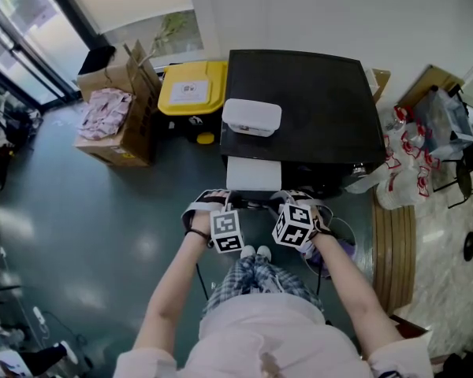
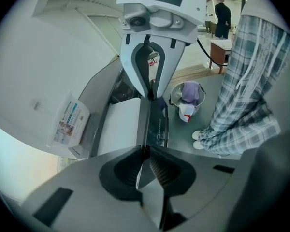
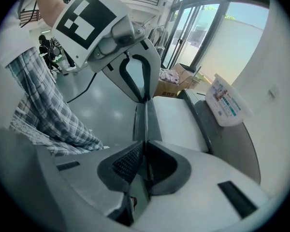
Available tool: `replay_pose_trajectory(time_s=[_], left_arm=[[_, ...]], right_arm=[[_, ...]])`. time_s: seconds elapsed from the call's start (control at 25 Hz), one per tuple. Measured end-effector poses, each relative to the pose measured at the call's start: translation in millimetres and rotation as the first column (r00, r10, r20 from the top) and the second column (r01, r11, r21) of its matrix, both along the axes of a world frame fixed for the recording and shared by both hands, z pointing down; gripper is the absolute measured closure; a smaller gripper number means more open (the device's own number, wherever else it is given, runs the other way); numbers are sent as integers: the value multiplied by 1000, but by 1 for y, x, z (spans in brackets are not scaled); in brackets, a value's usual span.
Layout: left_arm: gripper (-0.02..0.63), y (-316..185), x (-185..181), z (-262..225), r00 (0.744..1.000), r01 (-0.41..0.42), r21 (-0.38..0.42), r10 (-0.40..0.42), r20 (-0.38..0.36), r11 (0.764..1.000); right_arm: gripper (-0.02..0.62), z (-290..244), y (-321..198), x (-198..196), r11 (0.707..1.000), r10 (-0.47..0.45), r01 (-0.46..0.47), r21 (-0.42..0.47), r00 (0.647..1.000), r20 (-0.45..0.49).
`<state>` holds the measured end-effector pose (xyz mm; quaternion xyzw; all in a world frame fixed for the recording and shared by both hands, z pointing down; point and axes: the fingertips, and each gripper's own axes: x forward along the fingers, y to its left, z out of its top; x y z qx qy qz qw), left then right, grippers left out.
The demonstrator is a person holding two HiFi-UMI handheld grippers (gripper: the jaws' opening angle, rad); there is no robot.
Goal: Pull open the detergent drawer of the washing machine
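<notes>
The black-topped washing machine [image 1: 299, 109] stands ahead of me, its white detergent drawer [image 1: 253, 173] drawn out toward me. My left gripper [image 1: 211, 205] holds the drawer's left front corner and my right gripper [image 1: 301, 205] its right one. In the left gripper view the left gripper [image 2: 145, 151] is shut on the thin dark front panel [image 2: 157, 122], with the white drawer top [image 2: 118, 127] beside it. The right gripper [image 3: 146, 146] is shut on the same panel [image 3: 140, 120] from the opposite end.
A white detergent box [image 1: 251, 116] lies on the machine's top. A yellow bin [image 1: 193, 87] and a cardboard box of clothes [image 1: 114, 116] stand to the left. Plastic bags [image 1: 402, 164] sit to the right. A small basket [image 2: 187, 94] stands by my feet.
</notes>
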<state>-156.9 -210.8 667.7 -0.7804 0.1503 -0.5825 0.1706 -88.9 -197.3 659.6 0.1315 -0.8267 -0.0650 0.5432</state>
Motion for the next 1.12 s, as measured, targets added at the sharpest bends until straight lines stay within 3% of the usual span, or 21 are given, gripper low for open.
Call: replay_pose_trajectory(time_s=[1.12], left_arm=[[541,98,-12,15,999,-25,-67,24,-26,997]], right_arm=[[548,17,100,-13,990,-22,28,-136,999,43]])
